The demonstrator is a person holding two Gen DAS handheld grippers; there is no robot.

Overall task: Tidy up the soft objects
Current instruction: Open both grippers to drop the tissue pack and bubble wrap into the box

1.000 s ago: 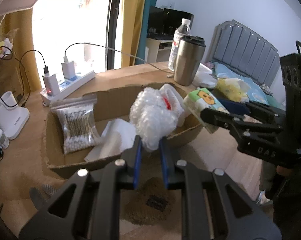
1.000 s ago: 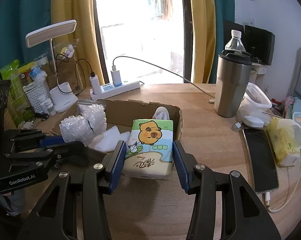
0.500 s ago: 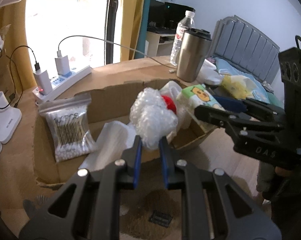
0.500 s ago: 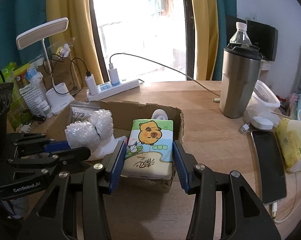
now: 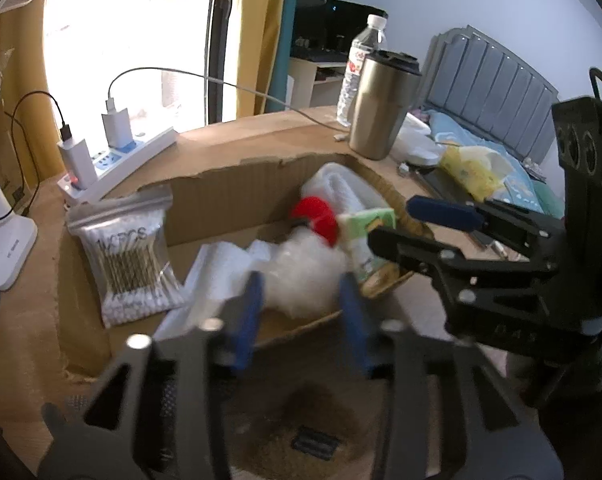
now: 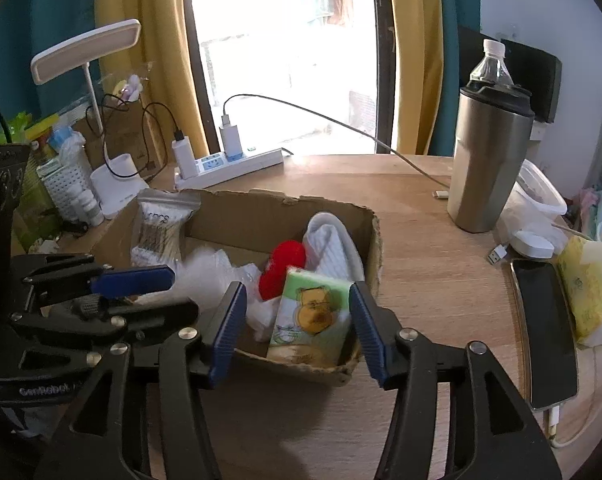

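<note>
**Release of two soft items into the cardboard box.**
The left gripper point(image 5: 301, 308) has its jaws opening, with the crinkled bubble wrap point(image 5: 305, 276) loose between them, no pad pressing it. The right gripper's point(image 6: 299, 328) jaws are also opening, the glossy tissue pack point(image 6: 313, 320) standing free between them, inside the corrugated cardboard box point(image 6: 261, 208). Beyond the jaws lie a red fuzzy ball point(image 6: 283, 268), white folded cloth point(image 6: 333, 248) and a bagged cotton-swab pack point(image 6: 159, 232). A yellow tissue pack point(image 6: 589, 288) is still on the table outside the right jaw, probably next.
</note>
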